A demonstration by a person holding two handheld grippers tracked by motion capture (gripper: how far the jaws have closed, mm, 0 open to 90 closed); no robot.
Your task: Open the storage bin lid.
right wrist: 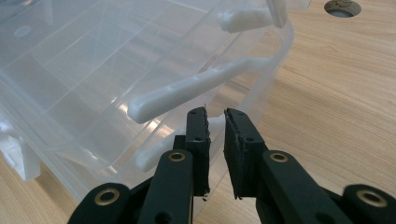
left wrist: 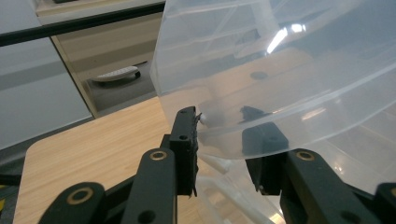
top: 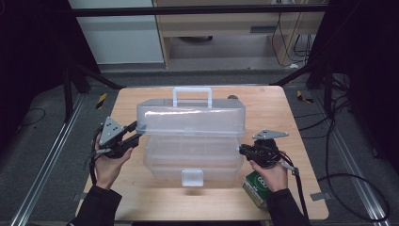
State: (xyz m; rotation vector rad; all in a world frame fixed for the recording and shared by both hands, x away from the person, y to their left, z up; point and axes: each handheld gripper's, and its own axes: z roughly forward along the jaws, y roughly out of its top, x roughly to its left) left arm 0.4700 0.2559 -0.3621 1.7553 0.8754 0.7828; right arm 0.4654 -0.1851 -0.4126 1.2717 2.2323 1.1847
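Your wooden table [top: 141, 197] carries a large clear plastic toolbox [top: 190, 141] at its middle, translucent all over, with divided compartments showing faintly through the walls. Its upper section [top: 190, 117] is raised and set back above the lower tub [top: 193, 162], joined by white hinge arms [right wrist: 187, 91] at the ends; a white carry handle [top: 192, 96] stands on top and a pale latch [top: 192, 177] hangs at the front. At the toolbox's left end, your left gripper [left wrist: 219, 140] has its jaws astride the upper section's lower edge, one jaw outside, one seen through the plastic. At the toolbox's right end, your right gripper [right wrist: 215, 140] is clenched on the tub's rim. A green box [top: 256, 188] sits by the toolbox's front right corner.
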